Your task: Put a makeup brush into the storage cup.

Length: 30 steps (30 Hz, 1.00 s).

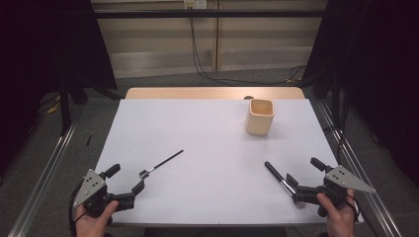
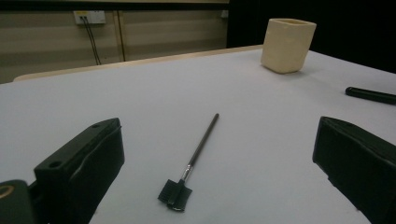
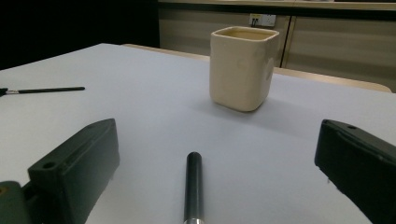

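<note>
A thin black brush [image 1: 163, 163] with a small comb head [image 2: 175, 193] lies on the white table at the front left. My left gripper [image 1: 140, 183] rests open just behind that head, nothing between its jaws. At the front right lies a thicker black handle with a silver band [image 1: 277, 177], also seen in the right gripper view [image 3: 193, 186]. My right gripper [image 1: 291, 185] stands open around its near end without touching it. A cream square cup [image 1: 259, 116] stands upright at the back right, empty as far as I see.
The white table top [image 1: 212, 143] ends in a wooden strip at the far edge [image 1: 212, 93]. Metal rails run along the floor on both sides. Cables hang from a wall socket [image 1: 195, 4] behind the table.
</note>
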Each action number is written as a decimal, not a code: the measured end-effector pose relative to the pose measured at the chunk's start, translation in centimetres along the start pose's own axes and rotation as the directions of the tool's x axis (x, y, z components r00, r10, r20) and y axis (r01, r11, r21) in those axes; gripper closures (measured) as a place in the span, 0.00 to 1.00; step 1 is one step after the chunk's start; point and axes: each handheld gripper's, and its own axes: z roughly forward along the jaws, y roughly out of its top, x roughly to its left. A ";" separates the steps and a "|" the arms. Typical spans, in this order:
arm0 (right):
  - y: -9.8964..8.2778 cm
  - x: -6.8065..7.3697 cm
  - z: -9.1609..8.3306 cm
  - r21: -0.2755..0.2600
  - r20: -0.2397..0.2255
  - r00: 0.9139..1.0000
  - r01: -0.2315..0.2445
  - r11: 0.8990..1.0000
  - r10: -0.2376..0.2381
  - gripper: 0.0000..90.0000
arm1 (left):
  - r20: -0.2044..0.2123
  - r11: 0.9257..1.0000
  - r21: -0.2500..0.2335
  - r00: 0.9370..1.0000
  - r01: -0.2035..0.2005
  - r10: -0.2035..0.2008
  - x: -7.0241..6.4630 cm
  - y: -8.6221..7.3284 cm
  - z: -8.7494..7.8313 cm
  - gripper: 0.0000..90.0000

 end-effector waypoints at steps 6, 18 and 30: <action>0.0 0.0 0.2 0.003 -0.005 1.000 -0.007 1.000 0.007 0.00 | 0.009 1.000 0.008 1.000 -0.023 0.023 -0.1 0.0 0.1 0.02; -0.1 -0.1 0.4 0.008 -0.014 1.000 -0.012 1.000 0.012 0.00 | 0.020 1.000 0.013 1.000 -0.011 0.011 -0.2 0.2 0.3 0.02; 0.1 0.3 0.5 0.011 -0.018 1.000 -0.002 1.000 0.002 0.00 | 0.032 1.000 0.008 0.999 -0.005 0.004 -0.3 0.0 -0.2 0.03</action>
